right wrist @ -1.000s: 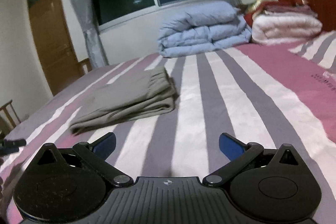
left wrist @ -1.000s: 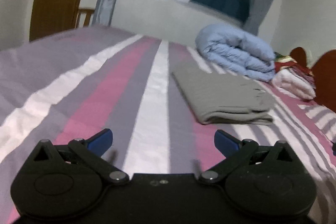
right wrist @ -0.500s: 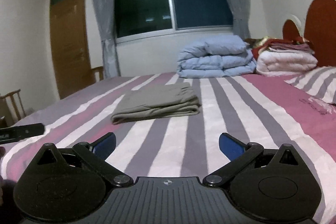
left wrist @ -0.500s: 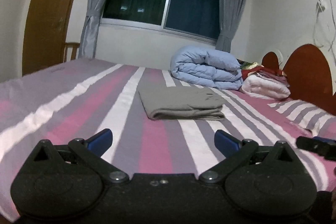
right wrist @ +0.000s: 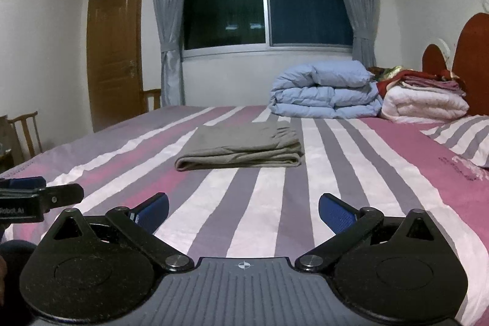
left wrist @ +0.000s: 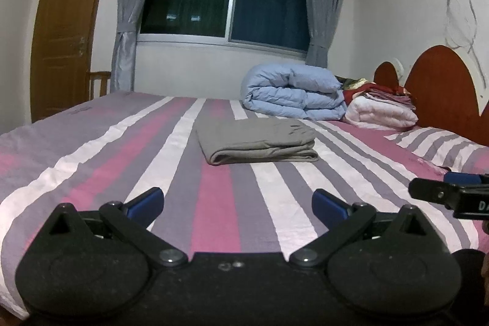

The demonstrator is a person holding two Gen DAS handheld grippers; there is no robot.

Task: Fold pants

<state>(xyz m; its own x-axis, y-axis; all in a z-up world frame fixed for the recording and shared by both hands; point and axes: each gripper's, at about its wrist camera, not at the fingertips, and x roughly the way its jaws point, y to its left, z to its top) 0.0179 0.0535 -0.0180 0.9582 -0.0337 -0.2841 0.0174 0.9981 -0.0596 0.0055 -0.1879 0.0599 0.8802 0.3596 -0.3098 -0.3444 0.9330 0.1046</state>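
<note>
Pants [left wrist: 255, 139] lie folded on bed [left wrist: 91, 148], well beyond left gripper [left wrist: 237, 203].

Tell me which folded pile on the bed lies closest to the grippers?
The grey pants, alone mid-bed; the blue quilt and white blanket sit farther back.

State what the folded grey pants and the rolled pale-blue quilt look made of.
Folded grey pants: apparently a thin, matte woven cloth such as cotton; it creases softly and shows no sheen. Rolled pale-blue quilt: apparently padded fabric with a smooth shell; it bulges in thick, puffy layers. The exact fibres cannot be told.
</note>
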